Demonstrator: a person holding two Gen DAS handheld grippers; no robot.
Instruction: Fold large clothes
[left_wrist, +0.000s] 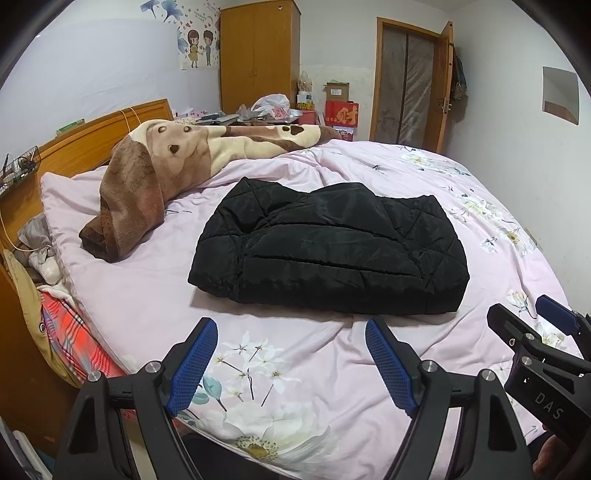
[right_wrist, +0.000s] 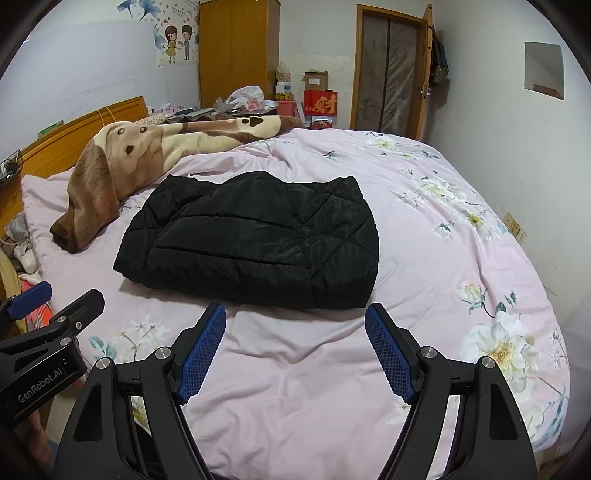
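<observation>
1. Black quilted jacket (left_wrist: 328, 251) lies folded into a compact bundle in the middle of the bed (left_wrist: 295, 369), flat on the pink floral quilt, nothing touching it
2. Left hand-held gripper (left_wrist: 291, 360) hovers over the near edge of the bed, blue pads spread wide apart, holding nothing, short of the jacket's front hem
3. Right hand-held gripper (right_wrist: 295, 349) sits just beside it, pads equally wide apart and gripping nothing, aimed at the jacket's near right corner
4. Each gripper shows up in the other's view: the right one pokes in at the lower right of the left view, the left one at the lower left of the right view
5. Brown and cream fleece blanket (left_wrist: 155, 177) is bunched along the headboard side, to the left of the jacket and apart from it
6. Wooden wardrobe (left_wrist: 258, 55) stands against the far wall, with a red box (left_wrist: 341, 113) and bags piled near the doorway
</observation>
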